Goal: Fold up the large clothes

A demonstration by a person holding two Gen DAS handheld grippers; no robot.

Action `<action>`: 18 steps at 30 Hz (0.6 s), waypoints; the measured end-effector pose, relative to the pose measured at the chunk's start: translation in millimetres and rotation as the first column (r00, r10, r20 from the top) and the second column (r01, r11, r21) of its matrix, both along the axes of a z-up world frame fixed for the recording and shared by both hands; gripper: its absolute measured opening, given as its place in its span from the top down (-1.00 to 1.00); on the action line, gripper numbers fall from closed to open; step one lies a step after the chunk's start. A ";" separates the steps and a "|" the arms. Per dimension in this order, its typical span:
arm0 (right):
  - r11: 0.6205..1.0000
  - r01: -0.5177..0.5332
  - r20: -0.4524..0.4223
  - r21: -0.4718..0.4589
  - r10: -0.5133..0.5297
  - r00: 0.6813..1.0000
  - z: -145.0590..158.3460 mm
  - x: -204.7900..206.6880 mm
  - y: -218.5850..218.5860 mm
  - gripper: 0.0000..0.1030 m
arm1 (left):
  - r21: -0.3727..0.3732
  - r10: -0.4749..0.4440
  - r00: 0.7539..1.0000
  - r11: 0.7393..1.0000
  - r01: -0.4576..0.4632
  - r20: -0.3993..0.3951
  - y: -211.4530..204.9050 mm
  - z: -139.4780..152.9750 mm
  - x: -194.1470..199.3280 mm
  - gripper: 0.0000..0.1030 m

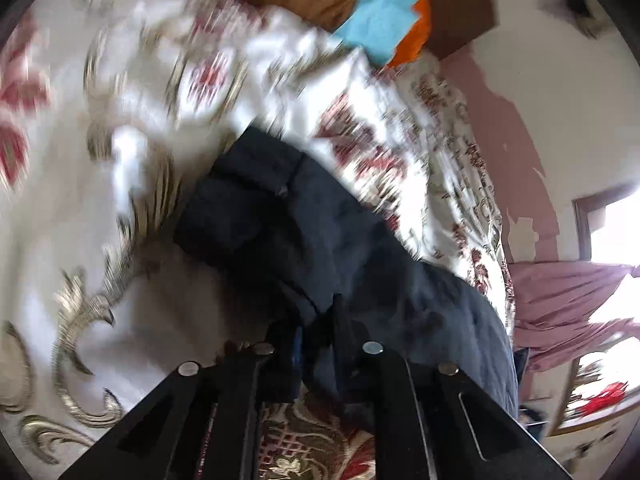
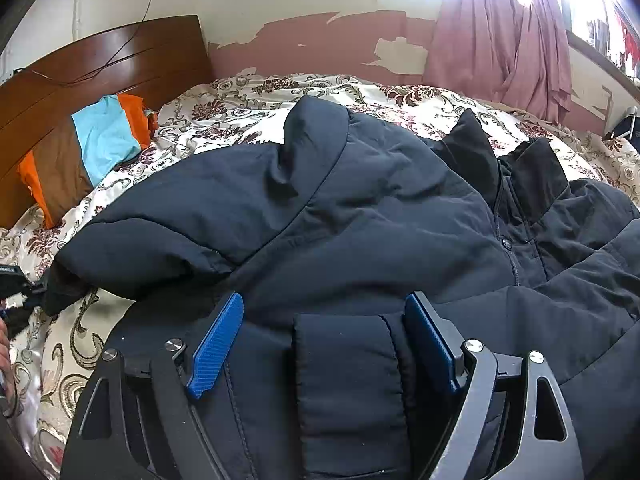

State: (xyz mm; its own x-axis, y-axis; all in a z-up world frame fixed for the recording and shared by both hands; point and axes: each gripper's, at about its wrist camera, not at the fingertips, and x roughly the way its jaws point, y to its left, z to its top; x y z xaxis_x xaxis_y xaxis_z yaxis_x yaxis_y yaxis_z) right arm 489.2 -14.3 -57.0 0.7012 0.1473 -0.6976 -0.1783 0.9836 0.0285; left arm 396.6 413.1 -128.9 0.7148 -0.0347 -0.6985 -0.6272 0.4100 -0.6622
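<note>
A dark navy padded jacket [image 2: 360, 208] lies spread across the bed, collar to the right and one sleeve reaching left. My right gripper [image 2: 326, 300] stands open over its lower part. Its blue pads [image 2: 218, 344] sit either side of a padded strip of the jacket [image 2: 344, 380] without pressing it. The left wrist view is blurred. There my left gripper [image 1: 318, 316] is shut on a fold of the jacket's dark fabric [image 1: 280, 220], with the cloth bunched right at the fingertips.
The bed has a cream floral cover [image 2: 240, 108] [image 1: 60, 240]. A striped orange, brown and blue pillow [image 2: 100, 140] [image 1: 380, 12] leans on the wooden headboard [image 2: 120, 52] at the back left. A pink curtain [image 2: 500, 40] hangs by the window on the far right.
</note>
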 end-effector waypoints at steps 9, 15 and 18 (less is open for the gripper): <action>0.995 -0.037 0.061 0.090 0.031 0.998 48.7 -28.9 -37.8 -0.53 | 0.485 -0.147 0.965 0.874 0.024 0.216 -64.4 181.3 -8.0 0.85; 0.996 -0.009 0.129 0.092 -0.003 0.992 84.5 -62.4 -96.6 -0.53 | 0.640 -0.364 0.883 0.762 0.099 0.296 -157.0 275.9 -9.8 0.85; 0.995 0.009 0.136 0.104 -0.023 0.990 92.8 -76.8 -128.8 -0.53 | 0.693 -0.491 0.823 0.699 0.176 0.286 -216.3 306.6 -5.7 0.85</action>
State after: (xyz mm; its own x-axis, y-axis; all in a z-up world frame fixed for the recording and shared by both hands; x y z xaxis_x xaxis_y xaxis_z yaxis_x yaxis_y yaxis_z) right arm 412.4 -143.1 35.8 0.7922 0.2009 -0.5762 -0.1714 0.9795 0.1058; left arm 390.9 196.8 177.7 0.9594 -0.0119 -0.2818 -0.0862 0.9390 -0.3330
